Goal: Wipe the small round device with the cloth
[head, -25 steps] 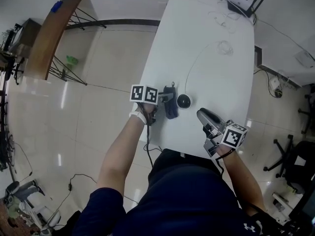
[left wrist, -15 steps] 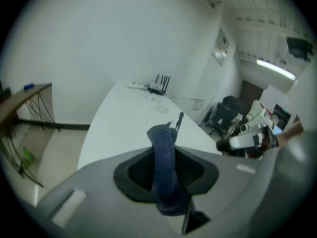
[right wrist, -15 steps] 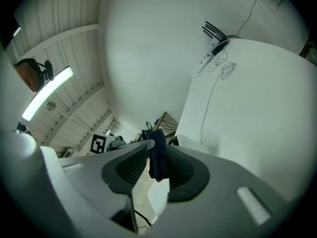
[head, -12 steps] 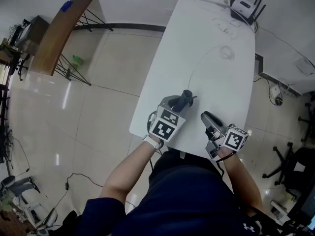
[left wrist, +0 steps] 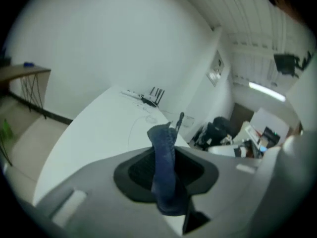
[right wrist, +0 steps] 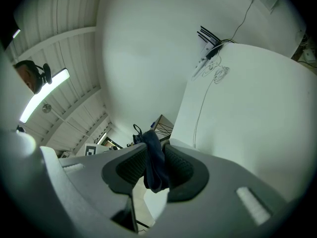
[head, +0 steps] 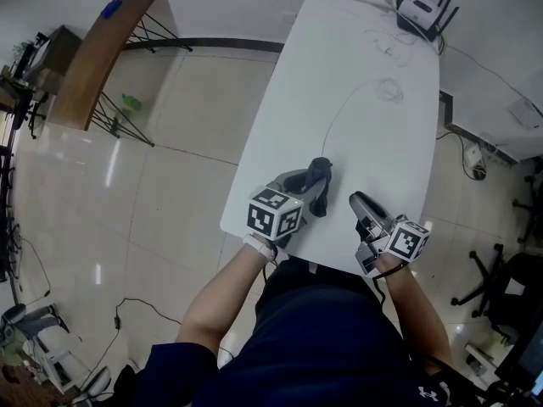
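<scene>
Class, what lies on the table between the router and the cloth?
A thin cable with a small coil, reaching toward the cloth; head view shows it.

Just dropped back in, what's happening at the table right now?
A person works with a tool in each hand. The left tool is clamped on the dark blue cloth, near the front of the white table. The right tool sits beside it, jaws apart, gripping nothing. The small round device isn't visible. Its cable leads to the cloth, so the device is probably covered.
</scene>
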